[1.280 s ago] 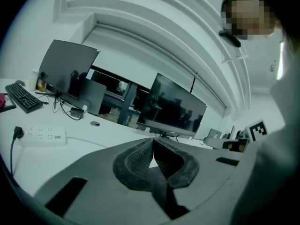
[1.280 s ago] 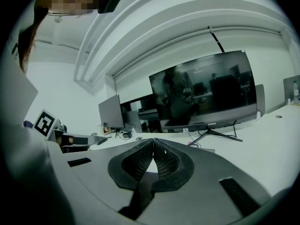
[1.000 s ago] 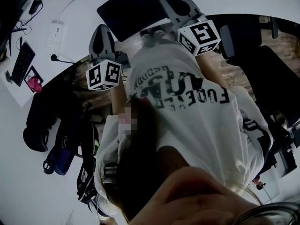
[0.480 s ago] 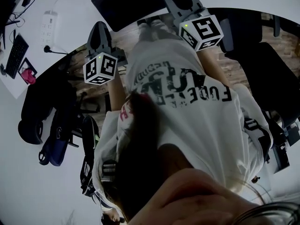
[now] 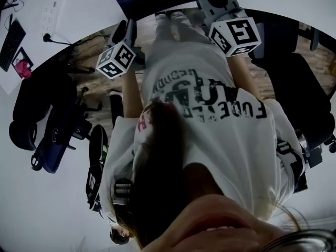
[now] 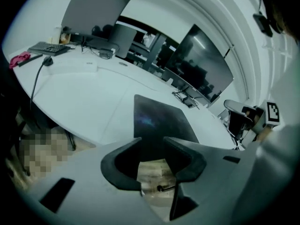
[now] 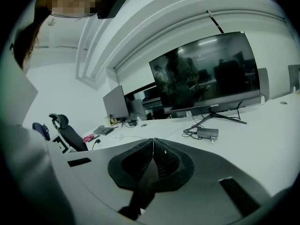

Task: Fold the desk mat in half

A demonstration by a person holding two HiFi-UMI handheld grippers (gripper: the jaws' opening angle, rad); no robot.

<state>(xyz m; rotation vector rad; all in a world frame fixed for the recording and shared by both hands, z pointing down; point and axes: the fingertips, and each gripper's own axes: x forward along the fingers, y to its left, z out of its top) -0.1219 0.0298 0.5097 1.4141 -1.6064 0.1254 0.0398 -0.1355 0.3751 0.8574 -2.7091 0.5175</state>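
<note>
Desk mat [image 6: 159, 118], dark and thin, lies flat on the white desk [image 6: 84, 102], near the desk's front edge and straight ahead of the left gripper [image 6: 151, 143]. This gripper's jaws are opening - they stand wide apart and nothing is pressed between the pads. The near end of the mat is hidden behind the jaws, and through the gap below them the wooden floor [image 6: 152, 172] shows. I cannot tell if the jaw tips touch the mat.

The right gripper [image 7: 153, 146] is off to the right of the mat, with its jaws closed, the ribbed pads meeting along one line. Below the pads a dark strip fills the slit - what it is I cannot tell. This gripper looks across the desk toward a large dark monitor [image 7: 206, 74]. A keyboard [image 6: 48, 48] lies at the far left of the desk.
</note>
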